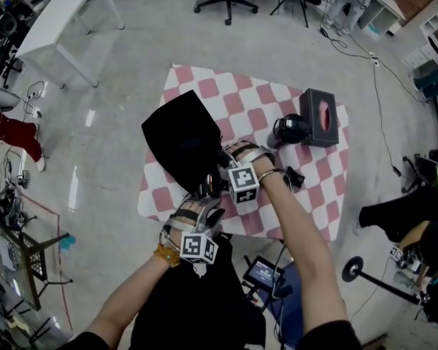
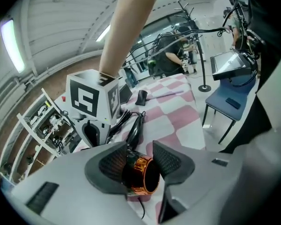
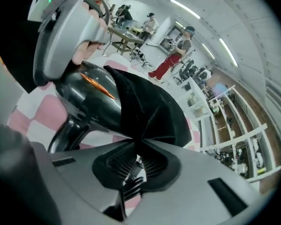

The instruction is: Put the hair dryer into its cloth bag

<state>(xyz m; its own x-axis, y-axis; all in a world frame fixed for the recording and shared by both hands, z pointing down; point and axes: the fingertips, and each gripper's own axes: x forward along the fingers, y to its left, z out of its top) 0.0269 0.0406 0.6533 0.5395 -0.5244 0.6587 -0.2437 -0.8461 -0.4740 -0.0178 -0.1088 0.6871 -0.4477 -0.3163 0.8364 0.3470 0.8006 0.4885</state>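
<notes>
Near edge of the table, checkered tablecloth [image 1: 277, 93]. The person is standing over it with both arms reaching in.

Left gripper [image 2: 141, 163] is clamping the hair dryer [image 2: 140, 172] at its orange-ringed end, with a ribbed pad sitting on either side of the barrel. The jaws are standing fairly wide around it.

Right gripper [image 3: 136, 161] is pinching a fold of the black cloth bag [image 3: 150, 111]. Its jaws are nearly together, with only cloth between the pads.

The dryer is lying just beside the right gripper, at the bag's near edge. Seen from the right gripper view, the glossy black body is disappearing under the bag's cloth while the handle is angling down toward the tablecloth.

The rest of the bag is spreading out across the table's left side. A dark box [image 1: 323, 117] and a round black object [image 1: 292, 128] are sitting together at the far right, well apart from the grippers.
</notes>
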